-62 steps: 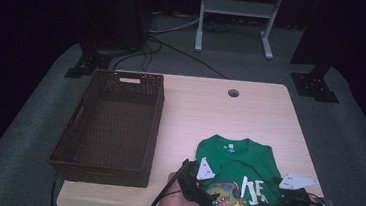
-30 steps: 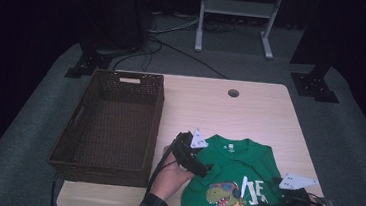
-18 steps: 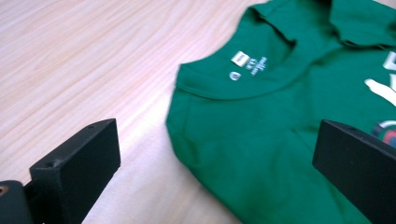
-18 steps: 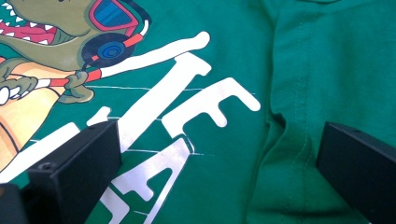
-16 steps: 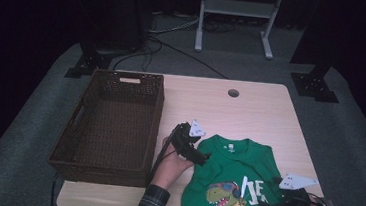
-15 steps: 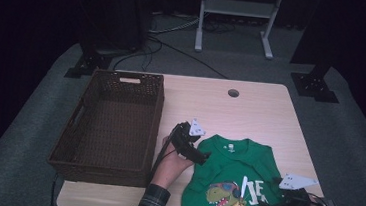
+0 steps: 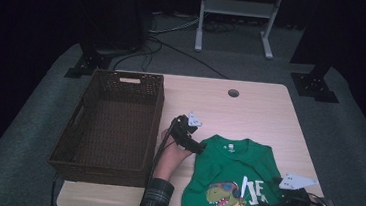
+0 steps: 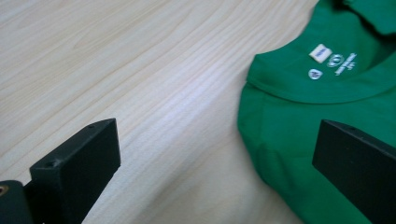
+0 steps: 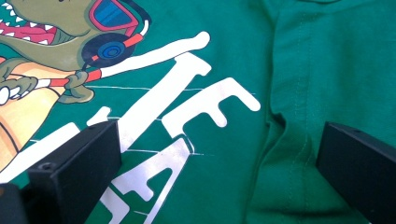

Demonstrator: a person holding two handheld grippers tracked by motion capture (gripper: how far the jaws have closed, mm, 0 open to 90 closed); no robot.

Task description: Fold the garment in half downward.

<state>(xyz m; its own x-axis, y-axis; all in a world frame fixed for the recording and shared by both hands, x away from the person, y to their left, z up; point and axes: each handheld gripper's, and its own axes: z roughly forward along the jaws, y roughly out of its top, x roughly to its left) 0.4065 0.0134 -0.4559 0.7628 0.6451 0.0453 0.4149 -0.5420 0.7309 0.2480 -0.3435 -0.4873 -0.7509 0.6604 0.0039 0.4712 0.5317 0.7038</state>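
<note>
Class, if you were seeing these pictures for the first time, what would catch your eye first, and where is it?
The green dinosaur T-shirt lies flat at the table's near right. A dark wicker basket sits at the left. The left tool, open, is at the shirt's shoulder edge.

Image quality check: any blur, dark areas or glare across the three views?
High view: surroundings nearly black, table lit, no glare. Left gripper view: green t-shirt and wood grain slightly soft, tongs' near jaws blurred. Right gripper view: dinosaur print sharp, evenly lit.
</note>
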